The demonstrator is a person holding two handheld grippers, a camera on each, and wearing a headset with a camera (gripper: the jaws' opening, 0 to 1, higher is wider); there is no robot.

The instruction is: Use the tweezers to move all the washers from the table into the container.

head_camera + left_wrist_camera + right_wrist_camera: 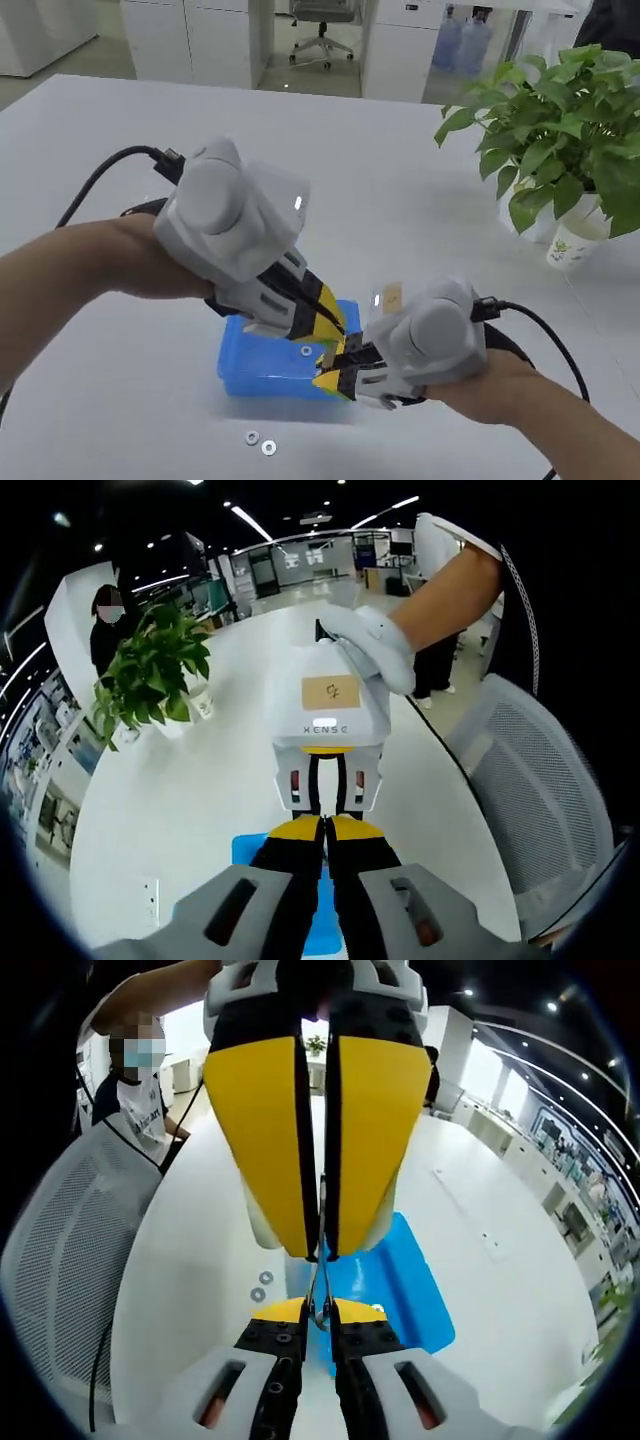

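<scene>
**Head view: work above the blue container (250, 382)**

In the head view, the left gripper (335, 325) comes in from the left and points down to the right, above the container on the white counter (120, 400). Its fingers are together. Just right of it, the right gripper (325, 378) points back at it, and the tips nearly touch. In the right gripper view, thin tweezers (319, 1282) run from the slit between the yellow fingers (262, 1140) of the left gripper down into the right gripper's own fingers, which are also pressed on them. One washer (305, 350) shows inside the container. Two washers (268, 447) lie on the counter just in front of it. A plant (560, 130) stands at the far right.
</scene>
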